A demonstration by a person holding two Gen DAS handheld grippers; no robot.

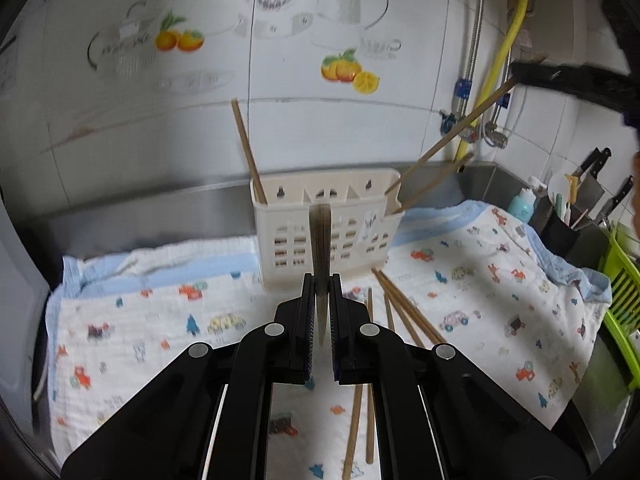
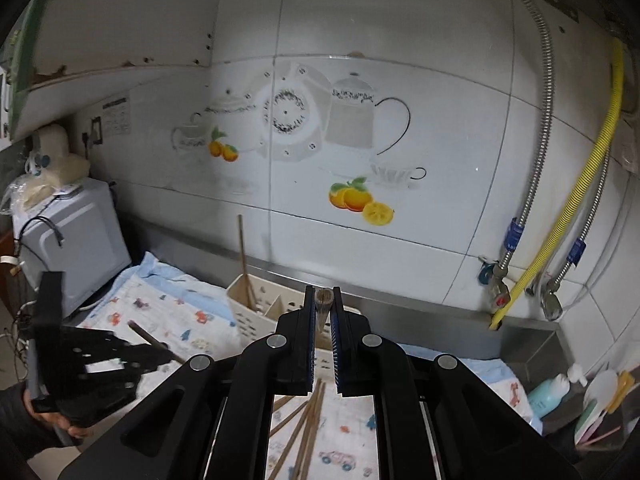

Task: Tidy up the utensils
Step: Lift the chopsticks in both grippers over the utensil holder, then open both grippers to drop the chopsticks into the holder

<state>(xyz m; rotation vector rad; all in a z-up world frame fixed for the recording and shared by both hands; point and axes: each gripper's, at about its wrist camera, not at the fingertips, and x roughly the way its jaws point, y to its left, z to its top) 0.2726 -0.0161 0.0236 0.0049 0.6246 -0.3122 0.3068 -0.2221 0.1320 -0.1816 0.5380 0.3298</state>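
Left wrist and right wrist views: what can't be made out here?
- Left wrist: the chopstick in the left gripper is foreshortened and blurred; its length is unreadable.
- Right wrist: the right gripper covers most of the cream holder; its compartments are hidden.
- Loose chopsticks run off the bottom edge; count unclear.

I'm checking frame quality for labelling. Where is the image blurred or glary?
Left wrist view: the held chopstick is smeared, the wall tiles soft and slightly glary. Right wrist view: wall decal sharp, left gripper motion-blurred.
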